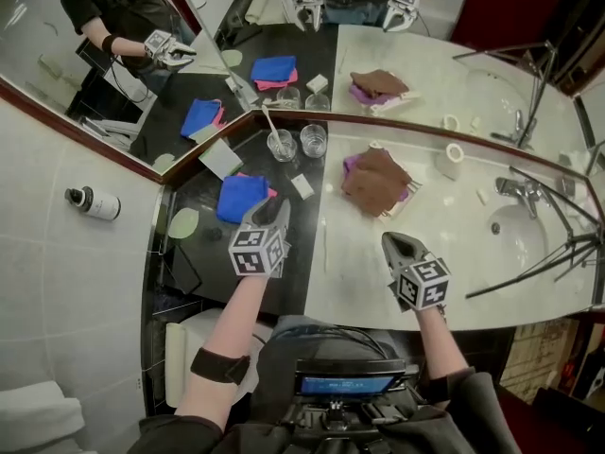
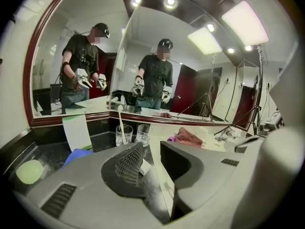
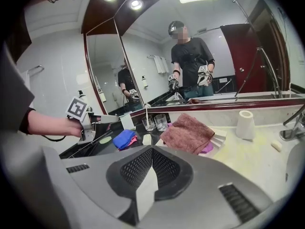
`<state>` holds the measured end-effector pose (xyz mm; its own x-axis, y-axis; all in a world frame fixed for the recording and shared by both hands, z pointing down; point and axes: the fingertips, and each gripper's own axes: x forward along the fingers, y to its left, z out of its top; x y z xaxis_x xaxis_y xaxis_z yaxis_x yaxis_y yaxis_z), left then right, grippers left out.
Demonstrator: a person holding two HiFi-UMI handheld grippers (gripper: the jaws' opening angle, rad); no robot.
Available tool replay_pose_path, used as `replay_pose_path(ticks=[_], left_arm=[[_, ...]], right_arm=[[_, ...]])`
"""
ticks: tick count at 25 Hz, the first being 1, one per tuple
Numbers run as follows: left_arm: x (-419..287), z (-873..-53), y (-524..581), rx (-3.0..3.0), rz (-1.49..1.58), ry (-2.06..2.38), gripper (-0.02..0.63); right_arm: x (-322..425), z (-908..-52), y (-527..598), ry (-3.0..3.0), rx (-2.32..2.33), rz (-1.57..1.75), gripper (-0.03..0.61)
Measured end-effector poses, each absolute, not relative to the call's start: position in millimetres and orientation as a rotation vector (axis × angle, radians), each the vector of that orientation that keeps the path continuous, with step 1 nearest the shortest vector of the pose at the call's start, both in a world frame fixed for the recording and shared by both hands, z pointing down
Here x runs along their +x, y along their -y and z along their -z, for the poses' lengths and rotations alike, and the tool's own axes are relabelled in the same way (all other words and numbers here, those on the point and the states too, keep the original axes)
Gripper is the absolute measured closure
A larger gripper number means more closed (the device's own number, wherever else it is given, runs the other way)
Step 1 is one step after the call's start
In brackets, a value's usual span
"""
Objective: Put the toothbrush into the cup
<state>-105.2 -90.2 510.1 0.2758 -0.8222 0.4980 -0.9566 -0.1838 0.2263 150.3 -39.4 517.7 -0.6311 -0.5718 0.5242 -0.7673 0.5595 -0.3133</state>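
From the head view I see the toothbrush [image 1: 272, 126] standing in the cup [image 1: 281, 146], upper centre of the frame, on the dark part of the desk [image 1: 359, 263] by the mirror corner. Its handle leans up and to the left over the rim. I can't make out its lower end through the glass, and which end carries the bristles is too small to tell. A second glass [image 1: 313, 140] stands just beside the cup on its right.

My left gripper [image 1: 277, 208] sits at centre-left, well apart from the cup. Its marker cube hides much of it from above, but the left gripper view shows the jaws spread with nothing between them, only dark desk beyond. The toothbrush [image 2: 121, 125] shows there at upper left of centre.

My right gripper [image 1: 395, 245] hangs over the pale desk at lower right of centre. In the right gripper view its jaws are pressed together and hold nothing.

A blue cloth [image 1: 241, 198] lies left of centre and a brown towel [image 1: 378, 180] right of centre. The sink at the right edge is partly covered by tripod legs.
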Motion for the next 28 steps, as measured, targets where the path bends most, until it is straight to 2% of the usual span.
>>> replay_pose_path(ticks=[7,11,18,28], left_arm=[[-135,-527,177,2.038,-0.384,1.608,0.413],[-155,-547,217,2.002,-0.411,1.629,0.390],[-182,-580,276,1.937,-0.471,1.669,0.390],[-195,-605,318,1.834,-0.558,1.650,0.390]], right_arm=[[115,-546,46,2.277,1.125,-0.820,0.560],[74,-556,53,2.279,1.088,-0.840,0.560],[24,-571,65,2.291,1.060,-0.857,0.560],[19,-595,68,2.241,1.100,-0.885,0.560]])
